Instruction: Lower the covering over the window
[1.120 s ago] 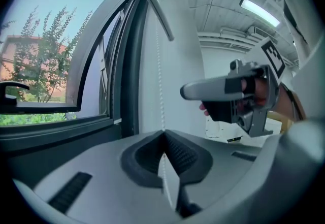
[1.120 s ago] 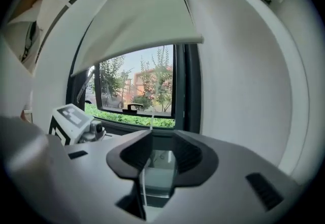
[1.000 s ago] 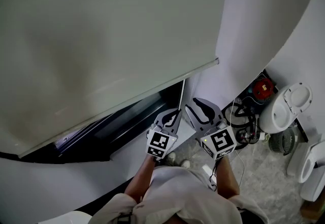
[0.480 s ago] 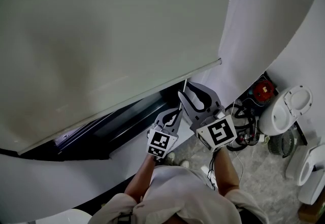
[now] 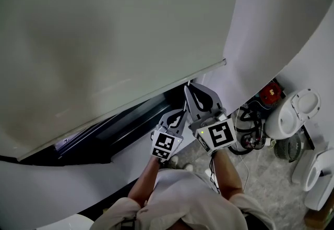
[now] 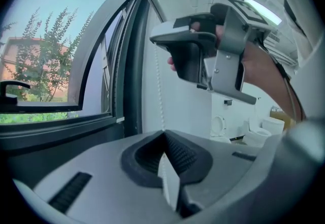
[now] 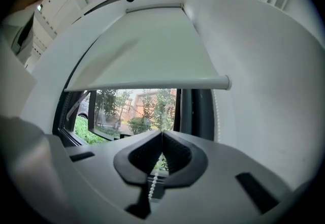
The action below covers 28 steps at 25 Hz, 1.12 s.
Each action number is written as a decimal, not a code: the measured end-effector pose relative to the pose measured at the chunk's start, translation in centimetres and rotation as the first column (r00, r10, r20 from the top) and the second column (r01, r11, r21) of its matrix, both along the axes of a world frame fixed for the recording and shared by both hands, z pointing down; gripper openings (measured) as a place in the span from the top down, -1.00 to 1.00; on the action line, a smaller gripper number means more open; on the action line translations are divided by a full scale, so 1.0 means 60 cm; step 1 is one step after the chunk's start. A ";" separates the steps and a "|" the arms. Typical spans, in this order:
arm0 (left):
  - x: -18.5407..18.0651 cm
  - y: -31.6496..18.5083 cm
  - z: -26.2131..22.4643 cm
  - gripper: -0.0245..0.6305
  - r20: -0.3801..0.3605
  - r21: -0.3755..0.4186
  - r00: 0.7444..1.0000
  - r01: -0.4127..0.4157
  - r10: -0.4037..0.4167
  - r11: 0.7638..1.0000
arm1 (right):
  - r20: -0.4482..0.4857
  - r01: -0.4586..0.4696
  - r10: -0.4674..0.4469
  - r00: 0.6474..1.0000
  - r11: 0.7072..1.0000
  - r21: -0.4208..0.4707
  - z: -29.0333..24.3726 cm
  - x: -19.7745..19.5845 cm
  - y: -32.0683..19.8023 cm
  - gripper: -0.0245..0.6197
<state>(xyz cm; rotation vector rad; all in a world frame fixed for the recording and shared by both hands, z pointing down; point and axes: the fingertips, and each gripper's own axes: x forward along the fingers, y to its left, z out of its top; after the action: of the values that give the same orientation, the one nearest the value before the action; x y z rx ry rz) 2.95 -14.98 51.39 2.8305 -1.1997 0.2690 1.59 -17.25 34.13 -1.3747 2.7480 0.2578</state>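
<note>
The blind [image 5: 104, 41] hangs above both claws, its bottom bar just over the right claw [image 5: 188, 89], with a strip of window [image 5: 130, 119] showing beneath. The right claw's jaws have just closed on the chain [image 7: 152, 183]. The left claw [image 5: 181, 115], just below, is clamped on it too.

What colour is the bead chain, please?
The chain is white; the right gripper view shows it best.

Bathroom: toilet [image 5: 288, 114] near window [image 5: 130, 123] w/ roller blind [image 5: 104, 41].
</note>
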 end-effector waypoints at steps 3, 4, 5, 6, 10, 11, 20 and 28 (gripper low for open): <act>-0.003 -0.005 0.026 0.88 0.010 -0.034 1.000 0.006 -0.005 0.999 | -0.008 -0.006 0.005 1.000 1.000 -0.029 0.028 -0.002 -0.015 0.93; -0.004 -0.007 0.035 0.88 0.013 -0.047 1.000 0.007 -0.006 0.999 | -0.011 -0.010 0.010 1.000 0.999 -0.041 0.038 -0.001 -0.020 0.93; -0.004 -0.009 0.044 0.88 0.019 -0.057 1.000 0.008 -0.007 0.998 | -0.014 -0.015 0.015 1.000 0.998 -0.054 0.049 -0.001 -0.026 0.93; -0.006 -0.010 0.054 0.88 0.022 -0.068 1.000 0.009 -0.008 0.998 | -0.015 -0.018 0.017 1.000 0.998 -0.066 0.060 -0.002 -0.031 0.93; -0.011 -0.015 0.080 0.88 0.026 -0.102 1.000 0.016 -0.013 0.995 | -0.014 -0.020 0.019 1.000 0.995 -0.095 0.088 -0.006 -0.045 0.93; -0.011 -0.018 0.086 0.88 0.028 -0.107 1.000 0.017 -0.014 0.994 | -0.012 -0.022 0.021 1.000 0.995 -0.101 0.094 -0.006 -0.049 0.93; -0.008 -0.036 0.136 0.88 0.035 -0.135 0.999 0.009 -0.005 0.991 | -0.009 -0.027 0.026 1.000 0.989 -0.147 0.146 -0.007 -0.075 0.93; -0.008 -0.043 0.186 0.88 0.062 -0.171 0.998 0.005 0.006 0.985 | -0.026 -0.036 0.032 0.999 0.979 -0.200 0.199 -0.009 -0.092 0.93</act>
<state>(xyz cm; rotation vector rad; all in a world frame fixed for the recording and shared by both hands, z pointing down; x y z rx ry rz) 2.50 -17.57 62.57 2.6933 -1.1276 0.4410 1.06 -22.78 46.06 -1.4726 2.8375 -0.0026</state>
